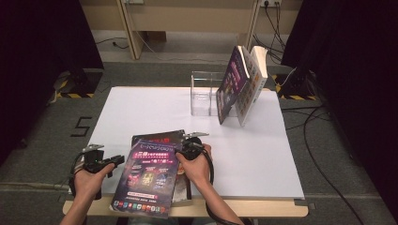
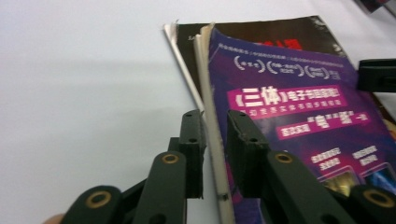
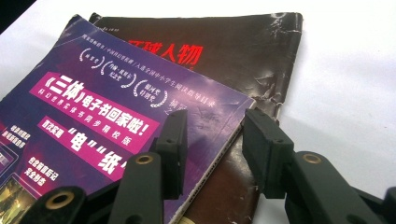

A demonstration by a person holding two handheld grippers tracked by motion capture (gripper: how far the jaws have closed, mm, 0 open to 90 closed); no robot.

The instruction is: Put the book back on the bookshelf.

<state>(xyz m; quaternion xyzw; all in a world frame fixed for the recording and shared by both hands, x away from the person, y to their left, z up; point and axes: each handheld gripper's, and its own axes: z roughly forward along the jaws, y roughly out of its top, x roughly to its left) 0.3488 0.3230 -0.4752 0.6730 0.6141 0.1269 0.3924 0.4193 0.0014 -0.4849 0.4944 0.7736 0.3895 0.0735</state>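
Observation:
A purple-covered book (image 1: pixel 149 176) lies near the table's front edge on top of a dark, worn book (image 1: pixel 174 136), and its near end hangs over that edge. My left gripper (image 1: pixel 120 161) is at the purple book's left side. In the left gripper view the jaws (image 2: pixel 215 116) stand either side of the book's pale page edge (image 2: pixel 212 140), with a slim gap showing, so it is open. My right gripper (image 1: pixel 180 151) is at the book's right side. Its open jaws (image 3: pixel 215 116) straddle the edge of the purple cover (image 3: pixel 93 107) above the dark book (image 3: pixel 243 51).
A clear acrylic holder (image 1: pixel 204 93) stands at the back of the white table sheet (image 1: pixel 263 154). Two books (image 1: pixel 234 86) (image 1: pixel 253 82) lean against it on the right. Cables trail over the floor at the right.

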